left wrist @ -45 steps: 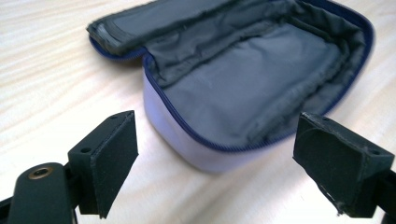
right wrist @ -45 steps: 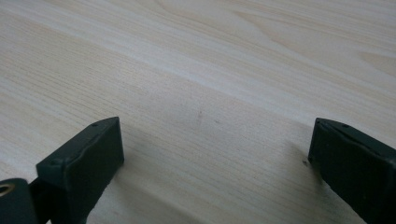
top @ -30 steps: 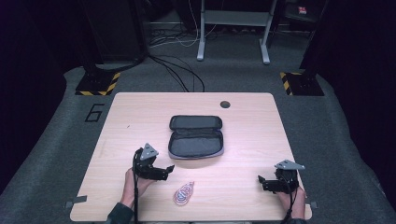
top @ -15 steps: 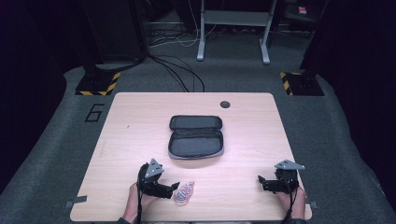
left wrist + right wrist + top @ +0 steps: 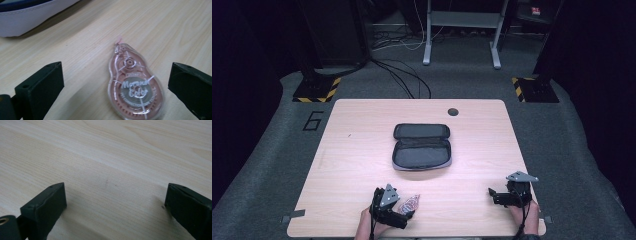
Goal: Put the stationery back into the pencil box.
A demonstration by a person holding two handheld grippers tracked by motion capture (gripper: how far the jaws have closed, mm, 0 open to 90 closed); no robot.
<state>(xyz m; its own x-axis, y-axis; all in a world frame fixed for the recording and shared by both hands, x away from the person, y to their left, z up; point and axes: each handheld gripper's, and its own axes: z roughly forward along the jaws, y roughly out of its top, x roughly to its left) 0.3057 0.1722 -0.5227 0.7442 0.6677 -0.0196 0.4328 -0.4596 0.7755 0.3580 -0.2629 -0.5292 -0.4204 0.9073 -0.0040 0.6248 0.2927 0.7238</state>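
The left gripper (image 5: 115, 85) stands wide open, its jaws flanking a pink correction-tape dispenser (image 5: 133, 85) on the counter (image 5: 162, 30) without touching it. The right gripper (image 5: 115, 207), also open, holds nothing.

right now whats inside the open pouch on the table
In the high view the pouch lies unzipped with its lid flipped back. Both halves show bare dark lining, no item visible. The raised rim could hide something small. The correction tape lies outside, on the table.
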